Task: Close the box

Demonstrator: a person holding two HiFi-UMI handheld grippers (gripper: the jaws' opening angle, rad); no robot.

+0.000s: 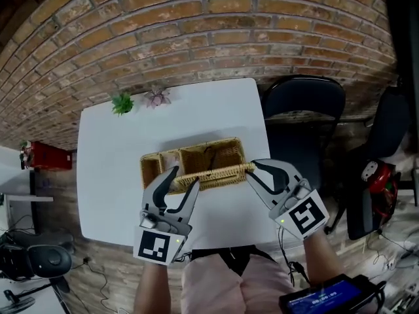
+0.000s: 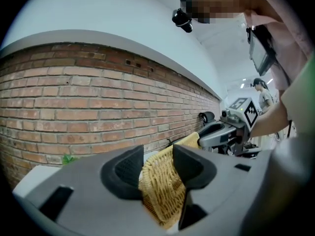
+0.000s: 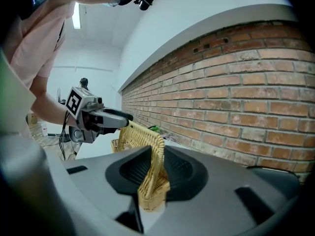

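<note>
Claws gripped the lid from both ends in the head view. The box [image 1: 149,169] sat near the middle of the white table [image 1: 105,175]. It was woven from yellow, straw-like strips, long and low, with little rooms inside that were open to see. Its lid [image 1: 219,173] stood up along the near side. The left claw [image 1: 186,177] pinched the left end and the right claw [image 1: 251,169] pinched the right end. I think one claw took each end so the lid would stay level and not twist when it swung over the box. A small green plant [image 1: 122,103] stood far off at the back edge, out of the way.

In the left gripper view, the two black pads were partly closed on the bumpy woven edge of the lid [image 2: 162,191] and pressed it from both sides. The strips looked rough and a bit bendy. The right claw [image 2: 202,139] showed farther along the same edge, in front of a brick wall [image 2: 74,107].

In the right gripper view, the pads sat closer together and squeezed a thin, rounded rim of the lid [image 3: 140,134]. That thin rim probably let this claw close tighter. The box was not shut yet.
</note>
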